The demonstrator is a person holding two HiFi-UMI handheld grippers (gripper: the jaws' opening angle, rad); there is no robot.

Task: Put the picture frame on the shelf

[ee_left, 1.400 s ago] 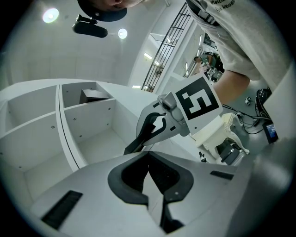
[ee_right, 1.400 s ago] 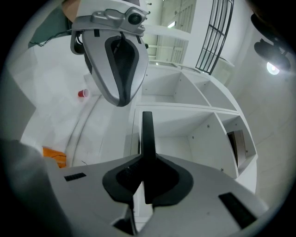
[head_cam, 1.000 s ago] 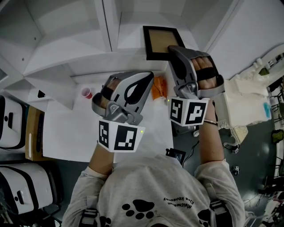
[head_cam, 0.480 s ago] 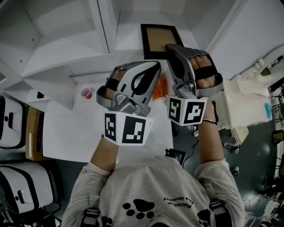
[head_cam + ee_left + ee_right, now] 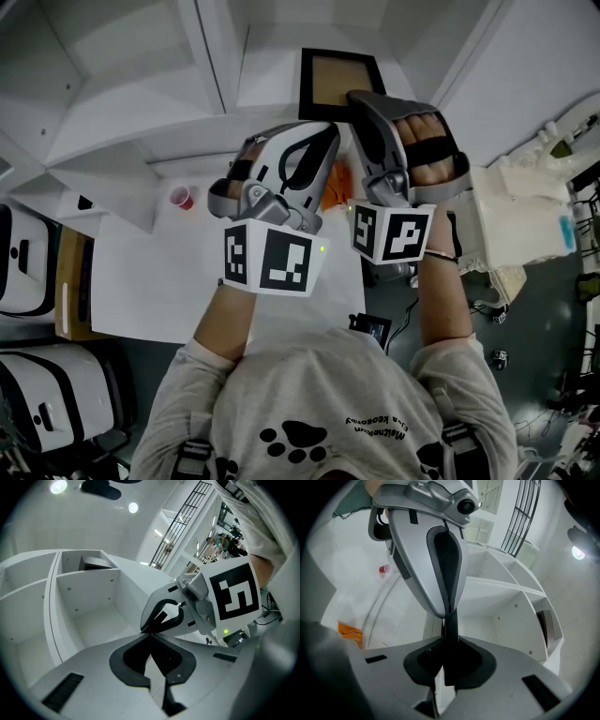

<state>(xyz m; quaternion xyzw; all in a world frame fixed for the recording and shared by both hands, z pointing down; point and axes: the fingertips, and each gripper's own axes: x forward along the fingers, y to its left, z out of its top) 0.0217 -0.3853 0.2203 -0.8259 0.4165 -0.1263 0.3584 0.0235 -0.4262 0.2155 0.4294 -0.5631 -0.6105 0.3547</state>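
Picture frame (image 5: 336, 82) pinched between right gripper (image 5: 448, 644) fingers.

black picture frame (image 5: 334, 84), white shelf (image 5: 141, 94), red cup (image 5: 180, 196)

Roomy inside the shelf (image 5: 122, 122) bay ahead, walled left by an upright divider (image 5: 211, 52). Open table (image 5: 141, 281) below, bar a red cup (image 5: 182, 196).
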